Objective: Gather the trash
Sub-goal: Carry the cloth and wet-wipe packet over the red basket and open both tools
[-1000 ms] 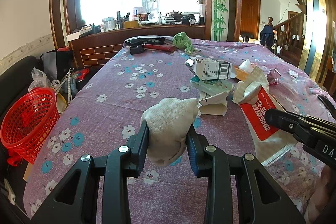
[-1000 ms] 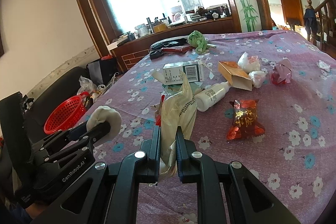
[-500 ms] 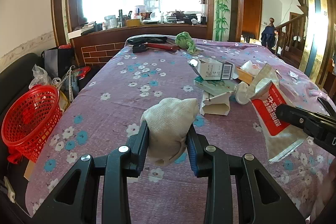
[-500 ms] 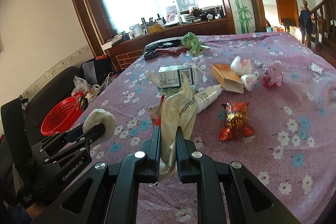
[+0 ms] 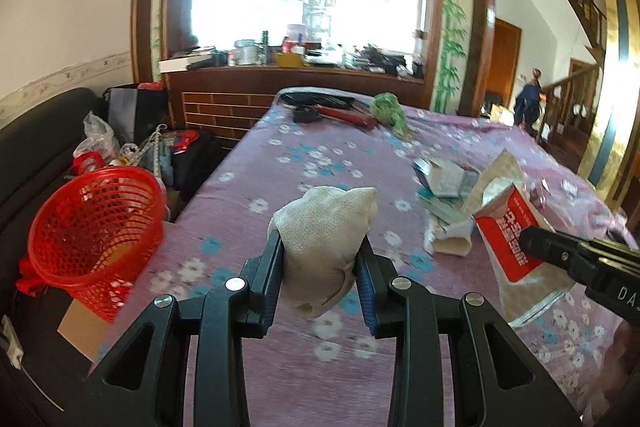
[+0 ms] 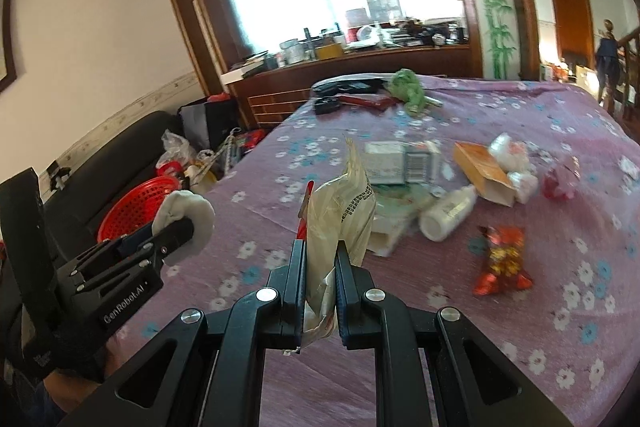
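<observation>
The wadded cloth is looking soft and light, squishing between the left gripper pads above the table – the right gripper is pinching a limp wrapper low down, red basket sitting off to the left.

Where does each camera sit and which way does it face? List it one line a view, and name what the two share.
Left wrist: sits on the left tool, facing down the floral table; its fingers clamp a beige cloth wad; the right tool intrudes at right.
Right wrist: sits on the right tool, facing the same way; its fingers pinch an empty snack bag; the left tool and a hand show at left.
Shared: red basket, green cloth, both held items.
</observation>
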Motion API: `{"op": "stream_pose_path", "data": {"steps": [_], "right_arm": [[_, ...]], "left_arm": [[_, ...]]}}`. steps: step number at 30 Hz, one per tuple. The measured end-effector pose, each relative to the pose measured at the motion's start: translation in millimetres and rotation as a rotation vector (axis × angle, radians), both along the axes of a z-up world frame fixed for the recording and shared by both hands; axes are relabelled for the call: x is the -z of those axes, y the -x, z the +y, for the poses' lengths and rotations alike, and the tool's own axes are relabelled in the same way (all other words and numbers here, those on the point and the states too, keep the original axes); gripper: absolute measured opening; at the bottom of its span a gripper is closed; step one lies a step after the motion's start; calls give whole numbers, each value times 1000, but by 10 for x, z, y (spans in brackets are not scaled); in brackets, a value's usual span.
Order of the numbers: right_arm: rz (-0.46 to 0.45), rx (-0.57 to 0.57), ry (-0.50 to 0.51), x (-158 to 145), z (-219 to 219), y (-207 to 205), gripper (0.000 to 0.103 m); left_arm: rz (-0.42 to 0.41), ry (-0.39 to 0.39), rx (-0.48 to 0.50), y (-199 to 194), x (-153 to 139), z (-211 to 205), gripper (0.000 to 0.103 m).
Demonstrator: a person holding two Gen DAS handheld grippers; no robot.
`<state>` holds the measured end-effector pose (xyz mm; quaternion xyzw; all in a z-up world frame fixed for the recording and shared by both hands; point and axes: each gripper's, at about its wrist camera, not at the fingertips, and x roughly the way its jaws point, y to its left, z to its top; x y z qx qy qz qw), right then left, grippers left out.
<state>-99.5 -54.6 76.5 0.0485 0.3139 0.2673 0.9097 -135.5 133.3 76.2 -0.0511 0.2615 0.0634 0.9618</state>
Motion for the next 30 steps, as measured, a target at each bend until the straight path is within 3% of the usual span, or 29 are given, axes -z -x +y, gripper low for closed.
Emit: {"op": "stream_pose_path", "data": {"steps": [12, 19, 28, 30], "right_arm": [[14, -214, -13, -357, 1028, -107, 14], [15, -336, 12, -447, 1930, -207, 14], [92, -408, 35, -247, 2898, -524, 14], [108, -420, 31, -202, 3057, -606, 16]], "left_arm": [[-33, 24, -209, 294, -285, 1207, 32], [18, 59, -322, 351, -166, 2007, 32], [74, 104, -365, 166, 33, 2473, 33], [73, 115, -379, 127, 52, 2532, 50]]}}
